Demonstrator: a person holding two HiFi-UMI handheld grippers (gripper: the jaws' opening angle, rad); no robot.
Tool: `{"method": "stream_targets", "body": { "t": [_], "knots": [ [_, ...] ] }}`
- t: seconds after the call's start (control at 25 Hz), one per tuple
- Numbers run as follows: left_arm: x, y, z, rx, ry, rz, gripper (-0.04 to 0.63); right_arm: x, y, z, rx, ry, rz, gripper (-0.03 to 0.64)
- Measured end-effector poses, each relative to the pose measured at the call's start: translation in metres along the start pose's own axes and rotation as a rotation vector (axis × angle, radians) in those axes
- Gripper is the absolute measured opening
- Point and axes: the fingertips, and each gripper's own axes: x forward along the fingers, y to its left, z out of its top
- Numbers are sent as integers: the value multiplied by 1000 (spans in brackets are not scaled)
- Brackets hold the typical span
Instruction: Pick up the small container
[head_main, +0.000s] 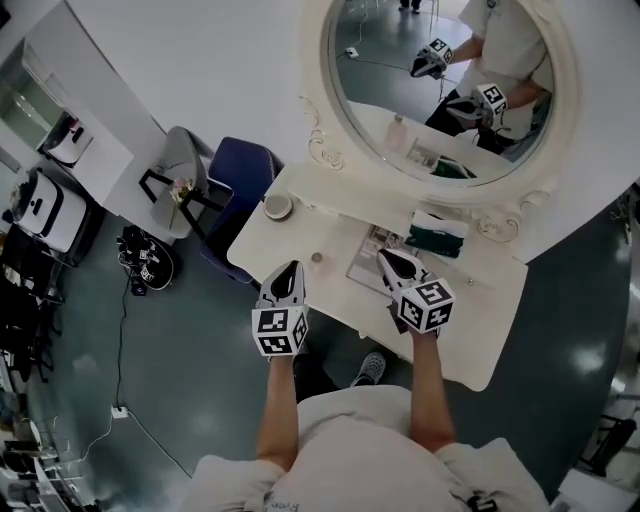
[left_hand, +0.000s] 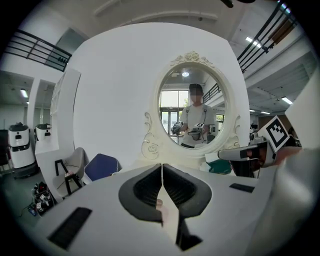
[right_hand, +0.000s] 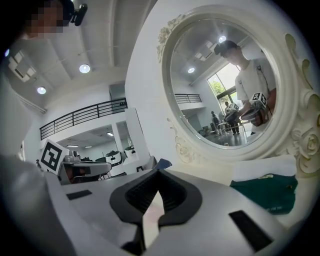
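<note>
Over the table (head_main: 291, 238), both grippers (head_main: 291, 268) (head_main: 388, 257) hover closed

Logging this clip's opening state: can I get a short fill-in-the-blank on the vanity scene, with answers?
The jaws of the left gripper are ____, with no object between them.
The right gripper holds ____.
The small container stands on the table nearer the ____ gripper.
An oval ____ stands at the back of the table.

Missing words: shut; nothing; left; mirror
</note>
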Motion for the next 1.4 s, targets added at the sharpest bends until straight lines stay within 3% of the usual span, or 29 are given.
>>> {"method": "stream_targets", "body": {
  "t": [0.32,0.56,0.72,0.84,0.96,1.4],
  "knots": [
    [8,22,-11,-17,16,-2,31,40,21,-15,-54,50,51,15],
    [30,49,-7,-4,30,-38,31,78,38,14,-58,-73,93,17],
    [49,57,3,30,32,-96,31,110,48,21,-142,-77,136,17],
    [60,64,3,48,44,-132,31,130,51,3,-177,-39,124,19],
    [68,71,-1,34,64,-147,31,144,46,-21,-143,-11,99,41],
    [77,81,-26,22,129,-185,31,173,64,-109,-122,176,193,187]
  ]
}}
